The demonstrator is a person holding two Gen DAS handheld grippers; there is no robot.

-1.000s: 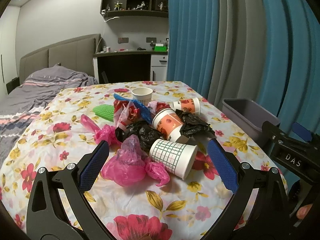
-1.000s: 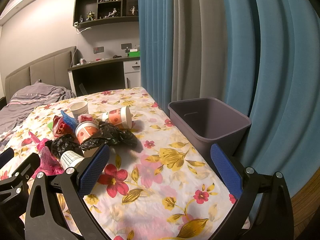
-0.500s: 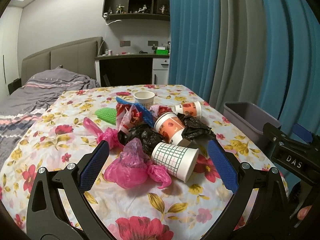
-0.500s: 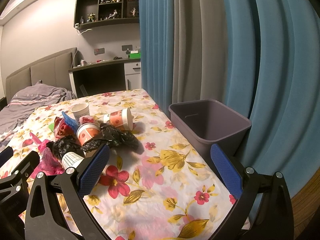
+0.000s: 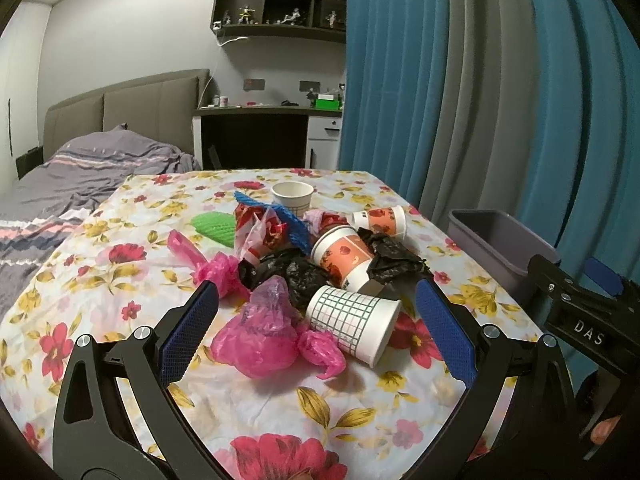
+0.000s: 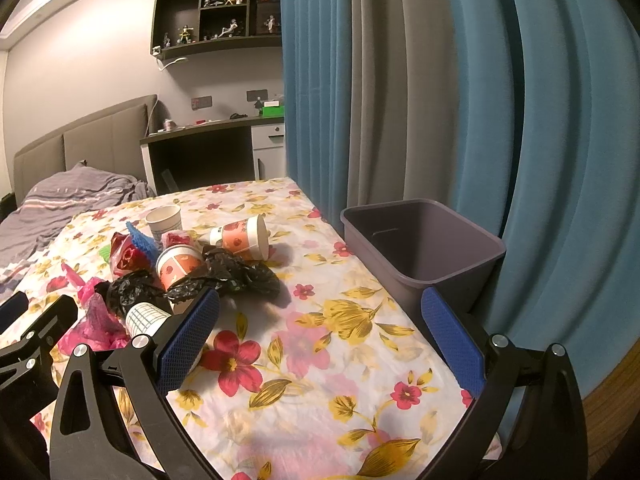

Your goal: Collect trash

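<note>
A heap of trash lies on the floral tablecloth (image 5: 100, 292). Nearest my left gripper (image 5: 316, 312) are a tipped white grid-pattern cup (image 5: 352, 322) and a crumpled pink bag (image 5: 268, 336). Behind them lie black bags (image 5: 296, 272), orange printed cups (image 5: 344, 254), a red wrapper (image 5: 260, 228) and an upright white cup (image 5: 292, 198). The left gripper is open with nothing between its fingers. My right gripper (image 6: 320, 320) is open too, over bare cloth, with the heap (image 6: 192, 264) to its left and the empty grey bin (image 6: 424, 248) ahead on the right.
Blue and grey curtains (image 6: 440, 80) hang right behind the bin at the table's right edge. A bed (image 5: 72, 176) stands left of the table, a desk (image 5: 264, 136) and wall shelves behind it. The other gripper's body (image 5: 580, 320) shows at the right of the left wrist view.
Both views have tilted slightly, so the table sits lower in frame and more wall shows. The trash has not moved, and both grippers stay open.
</note>
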